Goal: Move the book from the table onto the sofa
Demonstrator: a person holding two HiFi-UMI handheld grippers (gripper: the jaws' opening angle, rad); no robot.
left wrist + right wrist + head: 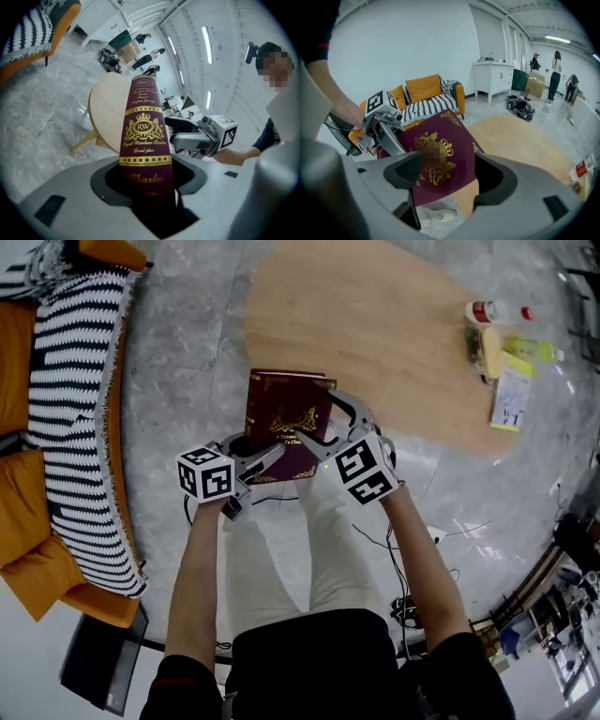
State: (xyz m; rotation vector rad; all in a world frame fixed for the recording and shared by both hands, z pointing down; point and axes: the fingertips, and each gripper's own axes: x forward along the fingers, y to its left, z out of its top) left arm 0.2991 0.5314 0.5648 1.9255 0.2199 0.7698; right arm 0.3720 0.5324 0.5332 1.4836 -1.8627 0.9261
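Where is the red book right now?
In the head view's middle, the book is held up between the left hand-held gripper and the right hand-held gripper, beside the wooden table, with the sofa on the left.

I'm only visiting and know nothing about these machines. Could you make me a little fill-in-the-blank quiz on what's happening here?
1. The left gripper and the right gripper are both shut on the same maroon ___.
2. The orange sofa is draped with a black-and-white ___ blanket.
3. The bottle with the red cap rests on the wooden ___.

Missing words: book; striped; table.
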